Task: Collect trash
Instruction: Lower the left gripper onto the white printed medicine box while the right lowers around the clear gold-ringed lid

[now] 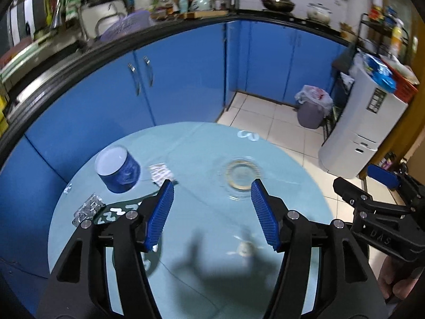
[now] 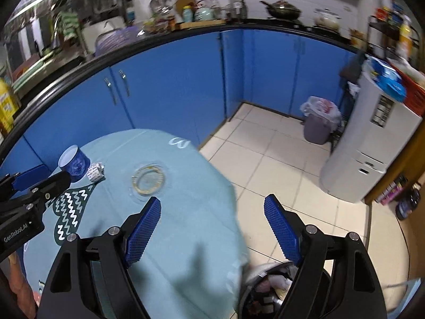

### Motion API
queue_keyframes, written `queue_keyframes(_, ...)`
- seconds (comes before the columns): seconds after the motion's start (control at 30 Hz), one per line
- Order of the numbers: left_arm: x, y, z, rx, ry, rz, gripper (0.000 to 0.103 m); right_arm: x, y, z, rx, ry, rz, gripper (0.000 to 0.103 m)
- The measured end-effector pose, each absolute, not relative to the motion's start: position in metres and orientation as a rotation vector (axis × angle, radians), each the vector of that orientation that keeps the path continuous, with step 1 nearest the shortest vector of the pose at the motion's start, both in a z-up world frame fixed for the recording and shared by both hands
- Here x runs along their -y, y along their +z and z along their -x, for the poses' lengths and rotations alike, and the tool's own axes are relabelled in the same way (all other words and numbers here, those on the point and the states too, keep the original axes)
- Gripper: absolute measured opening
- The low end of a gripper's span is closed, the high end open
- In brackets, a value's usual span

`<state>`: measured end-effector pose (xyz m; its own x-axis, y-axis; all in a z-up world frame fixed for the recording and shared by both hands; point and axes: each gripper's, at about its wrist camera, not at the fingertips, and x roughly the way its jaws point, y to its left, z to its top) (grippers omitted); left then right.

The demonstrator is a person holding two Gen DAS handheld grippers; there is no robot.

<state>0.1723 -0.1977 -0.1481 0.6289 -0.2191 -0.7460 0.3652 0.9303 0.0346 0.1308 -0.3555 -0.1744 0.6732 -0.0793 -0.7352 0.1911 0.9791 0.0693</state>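
Note:
A round table (image 1: 202, 212) with a light blue cloth holds the trash. A blue paper cup (image 1: 118, 168) lies on its side at the far left, also in the right wrist view (image 2: 74, 163). A crumpled wrapper (image 1: 160, 174) lies beside it (image 2: 95, 171). A silver blister pack (image 1: 89, 208) lies at the left edge. A small crumpled scrap (image 1: 245, 247) lies between my fingers. My left gripper (image 1: 212, 188) is open and empty above the table. My right gripper (image 2: 212, 204) is open and empty over the table's right edge, above a dark bin of trash (image 2: 271, 289).
A glass ashtray (image 1: 243, 174) sits mid-table, also in the right view (image 2: 148, 179). Blue cabinets (image 1: 186, 74) curve behind. A grey bin with a white bag (image 1: 313, 106) and a white appliance (image 1: 364, 125) stand on the tiled floor at the right.

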Motion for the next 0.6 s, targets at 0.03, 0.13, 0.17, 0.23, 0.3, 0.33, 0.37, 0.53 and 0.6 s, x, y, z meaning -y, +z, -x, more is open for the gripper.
queue_keyframes(0.03,0.191,-0.153,-0.181,-0.843,-0.337,-0.178,0.062,0.348,-0.180,-0.141,-0.831,-0.145,-0.129,0.078)
queue_keyframes(0.13,0.178,-0.172,-0.208,-0.911,-0.322,-0.133,0.062,0.331,-0.195,-0.161,-0.874,-0.106,-0.099,0.078)
queue_keyframes(0.17,0.174,-0.177,-0.215,-0.934,-0.320,-0.117,0.062,0.325,-0.201,-0.166,-0.888,-0.090,-0.086,0.078)
queue_keyframes(0.23,0.165,-0.188,-0.230,-0.981,-0.312,-0.082,0.062,0.315,-0.211,-0.174,-0.922,-0.052,-0.063,0.078)
queue_keyframes(0.3,0.160,-0.198,-0.241,-1.009,-0.302,-0.067,0.062,0.306,-0.221,-0.180,-0.944,-0.039,-0.037,0.078)
queue_keyframes(0.33,0.159,-0.202,-0.244,-1.015,-0.297,-0.065,0.062,0.302,-0.227,-0.184,-0.953,-0.035,-0.015,0.078)
queue_keyframes(0.37,0.158,-0.206,-0.248,-1.024,-0.289,-0.063,0.062,0.300,-0.231,-0.186,-0.960,-0.037,-0.008,0.078)
queue_keyframes(0.53,0.153,-0.221,-0.264,-1.057,-0.276,-0.048,0.066,0.298,-0.248,-0.199,-1.005,-0.015,-0.013,0.078)
queue_keyframes(0.6,0.153,-0.225,-0.270,-1.061,-0.270,-0.049,0.066,0.298,-0.252,-0.203,-1.008,-0.012,-0.015,0.078)
